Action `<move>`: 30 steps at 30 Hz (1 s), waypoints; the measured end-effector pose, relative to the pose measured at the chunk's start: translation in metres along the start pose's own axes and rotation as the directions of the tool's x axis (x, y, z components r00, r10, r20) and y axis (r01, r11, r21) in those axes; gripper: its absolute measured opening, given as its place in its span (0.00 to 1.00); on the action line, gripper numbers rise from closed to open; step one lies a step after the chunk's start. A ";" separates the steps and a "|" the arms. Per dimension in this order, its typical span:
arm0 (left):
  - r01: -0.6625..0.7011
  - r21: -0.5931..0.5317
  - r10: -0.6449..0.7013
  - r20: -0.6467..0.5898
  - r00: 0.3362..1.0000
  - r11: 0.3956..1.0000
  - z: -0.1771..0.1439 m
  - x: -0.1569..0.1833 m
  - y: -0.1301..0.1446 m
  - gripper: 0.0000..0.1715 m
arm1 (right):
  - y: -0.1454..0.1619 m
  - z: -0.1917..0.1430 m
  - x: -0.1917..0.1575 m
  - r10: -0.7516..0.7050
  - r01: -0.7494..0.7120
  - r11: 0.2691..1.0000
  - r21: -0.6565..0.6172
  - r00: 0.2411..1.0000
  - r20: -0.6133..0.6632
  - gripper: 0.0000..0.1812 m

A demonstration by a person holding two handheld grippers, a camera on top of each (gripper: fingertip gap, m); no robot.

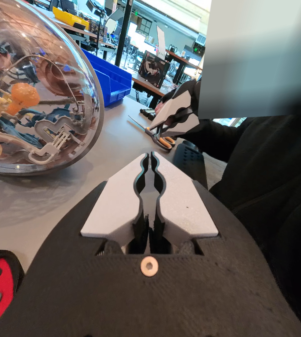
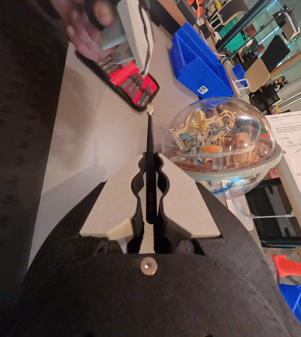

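- My right claw [image 2: 150,156] is clamped on a slim black tool [image 2: 150,164] with a small flat silver tip; the tool runs along the gap between the fingers and sticks out past them, over the grey desk [image 2: 84,127].
- Beyond that tip lies an open black case [image 2: 127,80] with a red lining and a row of grey tools in it.
- My left claw [image 1: 149,155] has its fingers drawn nearly together, with only a thin slit between the tips, and I see nothing held in it.
- To its left, a clear plastic maze ball [image 1: 36,91] rests on the desk, with a blue bin [image 1: 113,80] farther back.
- Orange-handled scissors [image 1: 161,140] lie on the desk on the far right, just under my right claw in the left wrist view.
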State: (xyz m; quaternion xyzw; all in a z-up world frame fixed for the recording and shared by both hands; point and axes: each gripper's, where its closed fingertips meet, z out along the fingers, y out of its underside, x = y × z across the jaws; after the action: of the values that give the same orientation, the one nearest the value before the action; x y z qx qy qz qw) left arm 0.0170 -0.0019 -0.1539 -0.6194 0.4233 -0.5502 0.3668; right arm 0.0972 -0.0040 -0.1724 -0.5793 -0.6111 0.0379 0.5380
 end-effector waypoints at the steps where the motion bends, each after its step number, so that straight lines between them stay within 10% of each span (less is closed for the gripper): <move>1: 0.009 -0.011 -0.009 -0.006 1.000 1.000 0.004 0.000 0.004 0.00 | -0.001 0.001 -0.002 -0.017 0.016 1.000 -0.005 1.000 -0.001 0.03; 9: -0.120 -0.347 0.168 0.110 0.980 0.930 0.031 -0.034 0.069 0.01 | 0.021 0.006 -0.005 0.012 -0.012 0.997 -0.074 1.000 0.001 0.03; 14: -0.247 -0.523 0.372 0.147 0.917 0.816 0.035 -0.052 0.099 0.30 | 0.032 0.008 -0.003 0.188 -0.186 0.981 -0.057 0.982 0.028 0.03; 19: -0.264 -0.430 0.376 0.200 0.905 0.863 0.036 -0.052 0.068 0.42 | 0.025 0.005 0.004 0.525 -0.536 0.844 0.029 0.835 0.166 0.03; 25: -0.136 -0.017 0.137 0.084 0.987 0.991 0.060 -0.017 -0.017 0.26 | -0.005 -0.002 0.013 0.749 -0.846 0.509 0.158 0.526 0.403 0.04; 30: 0.006 0.146 -0.001 -0.034 0.999 0.989 0.071 -0.005 -0.044 0.15 | -0.022 -0.004 0.013 0.768 -0.911 0.363 0.198 0.412 0.491 0.04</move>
State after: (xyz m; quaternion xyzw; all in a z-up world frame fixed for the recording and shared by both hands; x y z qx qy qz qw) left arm 0.0930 0.0182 -0.1240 -0.5823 0.3869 -0.5906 0.4030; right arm 0.0885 -0.0036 -0.1482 -0.6592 -0.2722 0.5388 0.4485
